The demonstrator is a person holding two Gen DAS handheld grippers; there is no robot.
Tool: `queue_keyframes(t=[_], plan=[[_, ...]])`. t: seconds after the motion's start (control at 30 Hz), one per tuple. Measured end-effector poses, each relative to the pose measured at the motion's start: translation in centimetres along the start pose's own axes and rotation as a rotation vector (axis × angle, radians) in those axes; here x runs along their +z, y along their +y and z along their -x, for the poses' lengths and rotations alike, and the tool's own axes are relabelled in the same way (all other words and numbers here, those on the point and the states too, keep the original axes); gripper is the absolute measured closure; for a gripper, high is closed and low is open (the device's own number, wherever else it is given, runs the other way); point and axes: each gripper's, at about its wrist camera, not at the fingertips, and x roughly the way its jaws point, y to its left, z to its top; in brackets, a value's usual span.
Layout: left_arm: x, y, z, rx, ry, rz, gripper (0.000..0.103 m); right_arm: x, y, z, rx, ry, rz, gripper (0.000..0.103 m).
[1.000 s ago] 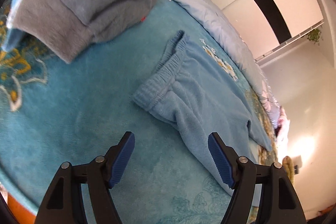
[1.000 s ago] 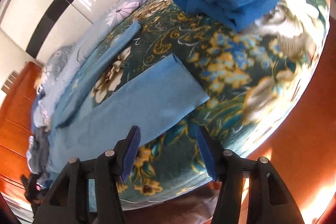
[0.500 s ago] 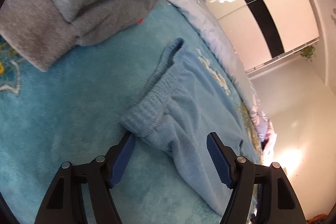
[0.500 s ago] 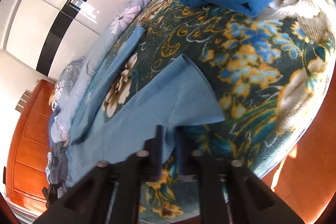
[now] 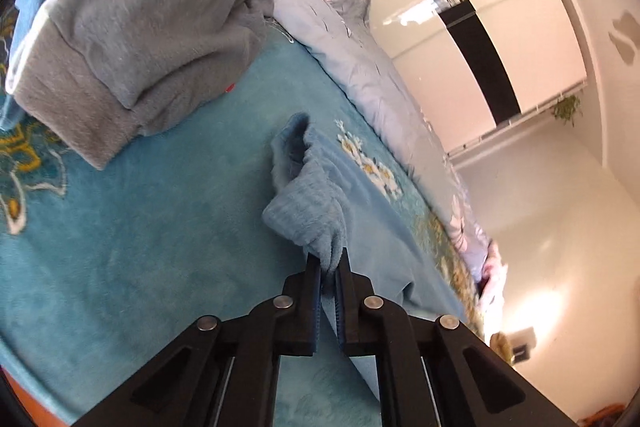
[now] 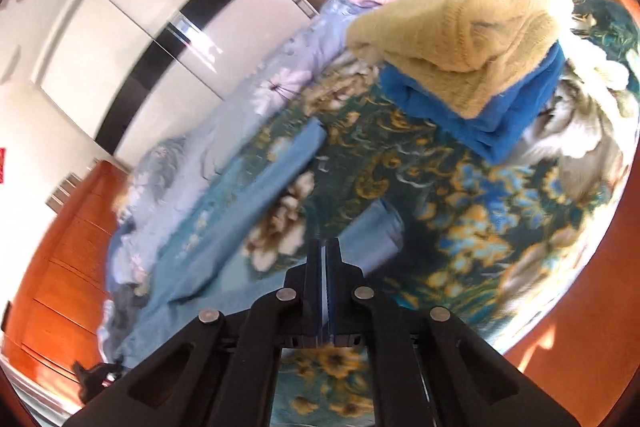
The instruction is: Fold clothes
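Left claw (image 5: 329,269) clamped on waistband of light blue trousers (image 5: 316,211), lifted off bed (image 5: 140,227). Right claw (image 6: 324,247) pinching trouser leg hem (image 6: 380,231), raised likewise.

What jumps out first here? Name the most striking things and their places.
The left gripper is shut on the waistband of light blue trousers on the teal blanket. A grey garment lies heaped behind. In the right view, a yellow knit sweater sits on a folded royal blue garment.
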Motion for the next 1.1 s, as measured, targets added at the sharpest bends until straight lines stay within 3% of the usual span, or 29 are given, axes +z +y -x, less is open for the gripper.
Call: queue_keyframes(t=[0.07,0.3,0.43,0.63,0.8,1.1], plan=[[-0.1,1.1,-0.7,0.043,0.03,0.002,0.097,-0.6,-1.0,-0.7,-0.021,0.031,-0.015,0.101],[-0.1,2.6,-1.6,0.026,0.063,0.029,0.096,-3.2,-3.7,-2.1,-0.083,0.101,-0.057,0.098],[-0.4,2.6,-1.8,0.019,0.056,0.029,0.096,-4.3,-5.1,-2.6,-0.107,0.127,-0.095,0.077],[-1.5,3.5,-2.5,0.031,0.082,0.053,0.093,-5.9,-5.4,-3.6,-0.069,0.156,-0.126,0.073],[-2.2,4.0,-3.3,0.041,0.105,0.074,0.088,-6.2,-5.2,-3.9,-0.044,0.145,-0.153,0.063],[-2.9,4.4,-4.1,0.024,0.116,0.103,0.086,-6.1,-5.8,-4.3,0.02,0.063,-0.236,0.064]])
